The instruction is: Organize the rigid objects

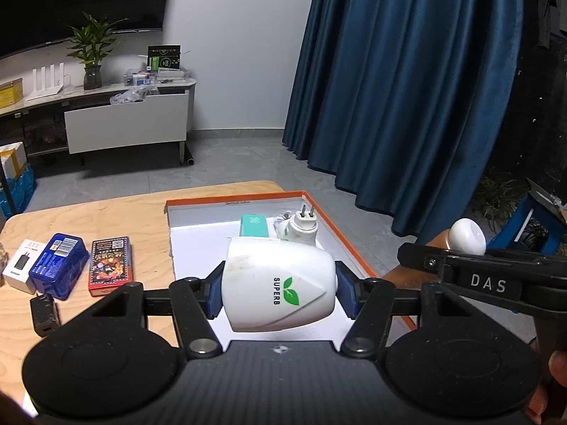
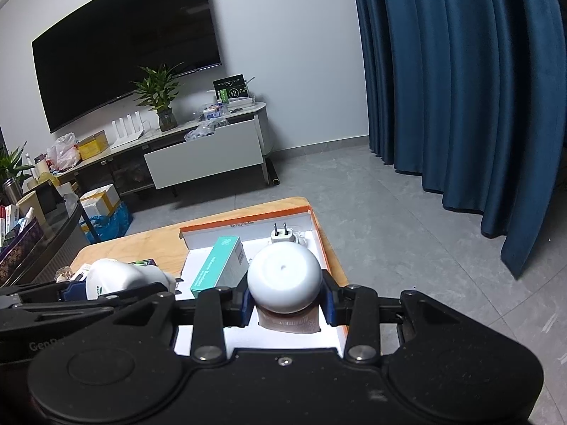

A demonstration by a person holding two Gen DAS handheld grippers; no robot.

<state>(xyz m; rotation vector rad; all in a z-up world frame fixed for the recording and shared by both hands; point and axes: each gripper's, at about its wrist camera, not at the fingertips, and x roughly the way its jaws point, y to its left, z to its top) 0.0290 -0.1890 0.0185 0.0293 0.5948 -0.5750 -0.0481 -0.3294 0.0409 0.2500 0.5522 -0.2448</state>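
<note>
Your two grippers each hold one item over the tray (image 1: pixel 358 244).
Left gripper (image 1: pixel 278 288) clamps one white device (image 1: pixel 278 283); right gripper (image 2: pixel 285 299) clamps one white-capped bottle (image 2: pixel 283 278).

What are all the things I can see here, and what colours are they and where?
White SUPERB device: 1, white with green leaves, held over the box.
Round-capped bottle: 1, white cap, brownish body, held over the box.
Orange-edged box: 1, white inside, on the wooden table.
Teal carton: 1, teal, in the box.
Plug adapter: 1, white, at the box's far end.
Blue packet: 1, blue, table left.
Red card box: 1, red, beside the blue packet.
White charger box: 1, white, table's left edge.
Black block: 1, black, near left.
Left gripper: 1, black, blue pads, clamping the SUPERB device.
Right gripper: 1, black, clamping the bottle.
</note>
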